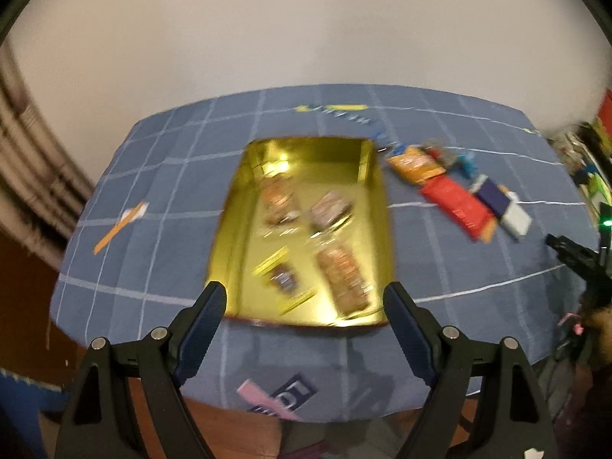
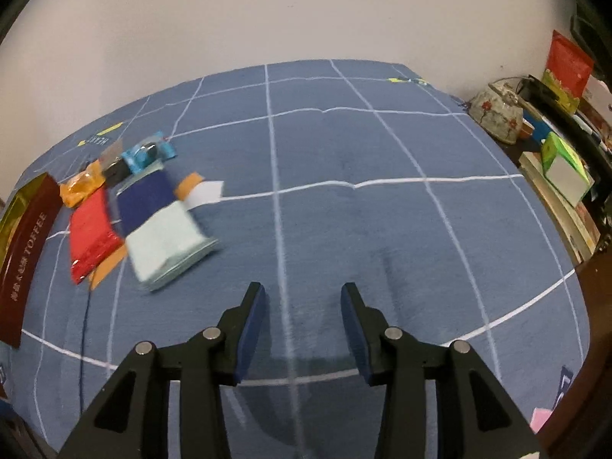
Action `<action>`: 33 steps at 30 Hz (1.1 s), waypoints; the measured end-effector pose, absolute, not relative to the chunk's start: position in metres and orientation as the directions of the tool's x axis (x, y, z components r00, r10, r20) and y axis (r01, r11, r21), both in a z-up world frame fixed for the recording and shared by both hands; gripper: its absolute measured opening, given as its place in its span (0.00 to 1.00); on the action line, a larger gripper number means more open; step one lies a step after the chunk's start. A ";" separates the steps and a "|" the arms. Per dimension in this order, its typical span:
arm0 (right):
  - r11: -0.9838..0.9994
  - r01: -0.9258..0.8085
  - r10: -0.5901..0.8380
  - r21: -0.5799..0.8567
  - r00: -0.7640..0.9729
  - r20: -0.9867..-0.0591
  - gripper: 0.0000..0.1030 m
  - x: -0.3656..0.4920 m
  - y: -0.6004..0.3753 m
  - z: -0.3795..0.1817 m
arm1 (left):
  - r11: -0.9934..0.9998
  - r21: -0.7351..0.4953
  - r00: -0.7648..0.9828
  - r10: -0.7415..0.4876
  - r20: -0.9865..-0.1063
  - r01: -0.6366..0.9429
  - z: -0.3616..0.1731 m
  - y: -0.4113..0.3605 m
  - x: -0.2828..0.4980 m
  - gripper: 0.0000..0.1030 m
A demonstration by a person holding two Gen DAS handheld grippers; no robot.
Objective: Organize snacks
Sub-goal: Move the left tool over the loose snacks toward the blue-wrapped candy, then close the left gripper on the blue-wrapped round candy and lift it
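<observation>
Right hand-held gripper [image 2: 303, 298] released, empty; snack pile [image 2: 153, 225] lies up-left, well apart.

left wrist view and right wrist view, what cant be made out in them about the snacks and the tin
- Packets in the gold tin, left wrist view: motion blur makes their labels unreadable.
- Snack pile right of the tin, left wrist view: blurred, count unclear.
- Tin's inside, right wrist view: cut off by the left edge; only the dark red wall shows.
- Small blue packet, right wrist view: too small to identify.
- Orange pieces under the red packet: mostly covered.
</observation>
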State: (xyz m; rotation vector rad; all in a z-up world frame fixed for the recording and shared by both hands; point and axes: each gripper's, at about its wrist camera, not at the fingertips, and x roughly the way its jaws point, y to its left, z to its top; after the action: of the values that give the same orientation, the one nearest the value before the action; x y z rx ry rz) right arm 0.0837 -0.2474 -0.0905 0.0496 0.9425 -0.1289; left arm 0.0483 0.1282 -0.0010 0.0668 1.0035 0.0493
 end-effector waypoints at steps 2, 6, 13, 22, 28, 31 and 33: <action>0.991 0.130 -0.100 -0.028 0.589 -0.802 0.47 0.088 -0.250 -0.091 | 0.998 0.057 0.529 0.032 -0.848 0.031 0.007 0.112 0.058 0.79; 0.991 0.130 -0.101 -0.027 0.609 -0.786 0.59 0.086 -0.260 -0.092 | 0.996 0.013 0.513 -0.033 -0.858 0.085 0.022 0.087 0.087 0.79; 0.993 0.109 -0.099 -0.040 0.616 -0.781 0.69 0.088 -0.255 -0.094 | 0.989 -0.107 0.449 -0.141 -0.882 0.100 0.029 0.067 0.190 0.79; 0.996 0.083 -0.082 -0.039 0.620 -0.780 0.78 0.089 -0.251 -0.095 | 0.981 -0.194 0.210 -0.195 -0.958 0.026 -0.042 0.054 0.313 0.59; 0.997 0.064 -0.067 -0.034 0.620 -0.782 0.84 0.090 -0.251 -0.095 | 0.970 -0.240 0.124 -0.232 -0.965 -0.050 -0.084 0.060 0.349 0.51; 0.998 0.058 -0.064 -0.036 0.618 -0.783 0.86 0.091 -0.250 -0.096 | 0.970 -0.235 0.097 -0.228 -0.969 -0.062 -0.094 0.058 0.358 0.53; 0.998 0.053 -0.060 -0.035 0.618 -0.784 0.87 0.091 -0.250 -0.096 | 0.970 -0.226 0.078 -0.220 -0.972 -0.085 -0.099 0.059 0.361 0.53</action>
State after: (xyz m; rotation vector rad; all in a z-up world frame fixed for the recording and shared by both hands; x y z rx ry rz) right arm 0.0908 -0.2500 -0.0957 -0.0083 0.9028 -0.0654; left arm 0.3607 0.0589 -0.0993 -0.2483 1.4943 -0.1019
